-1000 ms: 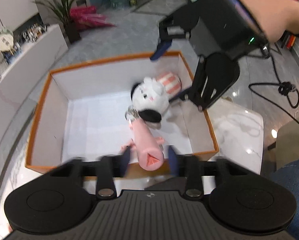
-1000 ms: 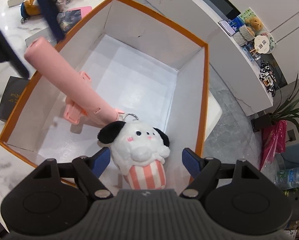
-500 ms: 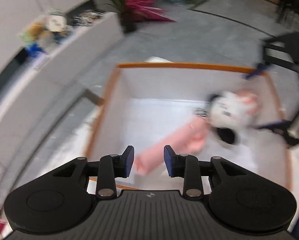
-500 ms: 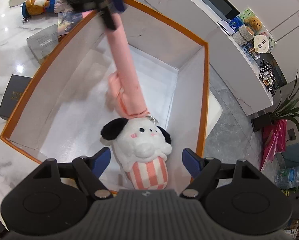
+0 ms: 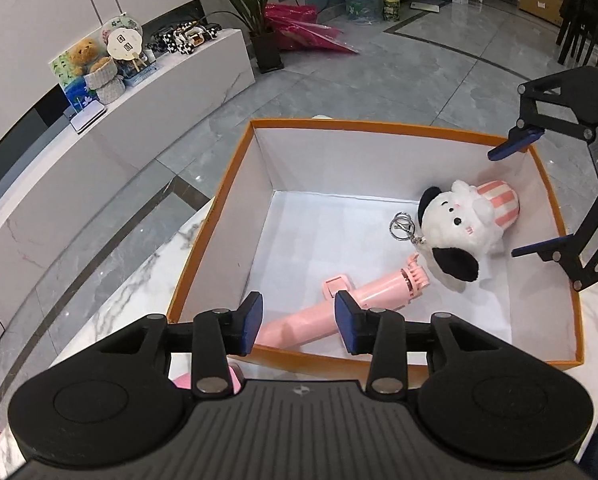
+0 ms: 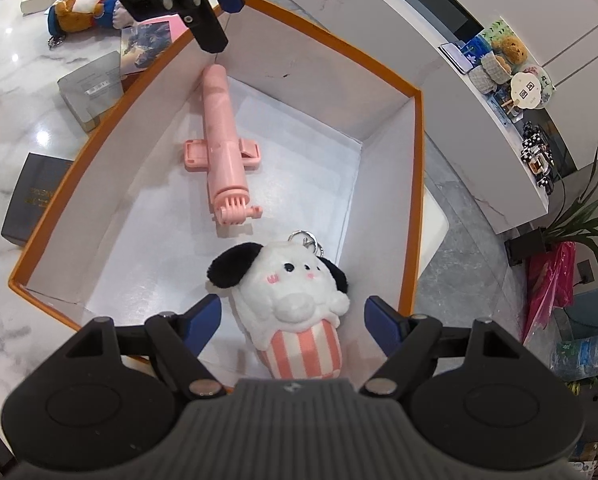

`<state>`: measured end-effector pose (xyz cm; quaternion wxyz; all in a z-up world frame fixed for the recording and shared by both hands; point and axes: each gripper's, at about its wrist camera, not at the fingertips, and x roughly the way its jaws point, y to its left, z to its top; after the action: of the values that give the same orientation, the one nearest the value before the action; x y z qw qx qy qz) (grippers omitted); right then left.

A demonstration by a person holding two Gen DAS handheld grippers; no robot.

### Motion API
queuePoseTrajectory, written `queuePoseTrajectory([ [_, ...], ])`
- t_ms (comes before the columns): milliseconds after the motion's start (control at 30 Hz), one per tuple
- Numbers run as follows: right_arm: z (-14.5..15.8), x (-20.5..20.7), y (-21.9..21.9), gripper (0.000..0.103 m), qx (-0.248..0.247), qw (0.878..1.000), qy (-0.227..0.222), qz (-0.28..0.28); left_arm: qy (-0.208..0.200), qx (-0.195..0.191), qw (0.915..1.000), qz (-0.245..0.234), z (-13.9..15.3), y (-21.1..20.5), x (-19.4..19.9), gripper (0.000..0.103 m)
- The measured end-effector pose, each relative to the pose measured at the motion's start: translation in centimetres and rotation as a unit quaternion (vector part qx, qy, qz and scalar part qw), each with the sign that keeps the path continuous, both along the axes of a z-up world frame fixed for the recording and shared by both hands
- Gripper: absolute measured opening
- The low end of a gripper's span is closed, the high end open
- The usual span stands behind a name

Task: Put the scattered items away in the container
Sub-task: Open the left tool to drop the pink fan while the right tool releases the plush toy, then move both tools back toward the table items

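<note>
1. White marble tabletop [image 6: 3,128] under me, grey tiled floor beyond; loose items lie at its far left.
2. The orange-rimmed white box [image 5: 235,184] sits open-topped, ready to take everything.
3. My right gripper [image 6: 292,314] hangs over the near end, jaws wide, nothing pinched.
4. My left gripper [image 5: 298,322] is opening over the box's far-left wall; nothing between the pads, so I reckon it has let go.
5. The plush dog [image 6: 287,300], white with black ears and a pink-striped base, lies inside, just under my right jaws.
6. The pink selfie stick [image 6: 221,132] lies flat inside, clamp folded.
</note>
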<state>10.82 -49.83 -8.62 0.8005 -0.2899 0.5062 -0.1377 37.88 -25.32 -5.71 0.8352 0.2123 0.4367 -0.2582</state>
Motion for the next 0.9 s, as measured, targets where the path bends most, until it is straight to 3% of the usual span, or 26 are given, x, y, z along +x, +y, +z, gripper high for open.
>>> queuePoseTrajectory([
  [67, 0.1, 0.1, 0.3, 0.080, -0.001, 1.000, 0.002, -0.003, -0.006, 0.000, 1.0000, 0.003, 0.3, 0.4, -0.3, 0.060],
  [233, 0.9, 0.4, 1.2, 0.080, -0.006, 1.000, 0.000, -0.011, -0.011, -0.013, 0.9997, 0.018, 1.6, 2.5, -1.0, 0.060],
  [467, 3.0, 0.6, 3.5, 0.081, 0.002, 0.998, -0.034, -0.051, -0.048, -0.054, 0.9953, 0.064, 4.1, 8.0, -3.6, 0.080],
  [567, 3.7, 0.8, 4.7, 0.081, 0.011, 0.995, -0.061, -0.074, -0.074, -0.061, 0.9917, 0.085, 4.7, 10.7, -5.2, 0.089],
  [700, 4.5, 1.2, 6.9, 0.081, 0.031, 0.987, -0.115, -0.103, -0.099, -0.084, 0.9844, 0.119, 4.7, 15.1, -7.7, 0.090],
  [900, 4.8, 1.9, 10.9, 0.083, 0.069, 0.963, -0.222, -0.139, -0.103, -0.096, 0.9740, 0.177, 2.0, 21.6, -10.0, 0.090],
])
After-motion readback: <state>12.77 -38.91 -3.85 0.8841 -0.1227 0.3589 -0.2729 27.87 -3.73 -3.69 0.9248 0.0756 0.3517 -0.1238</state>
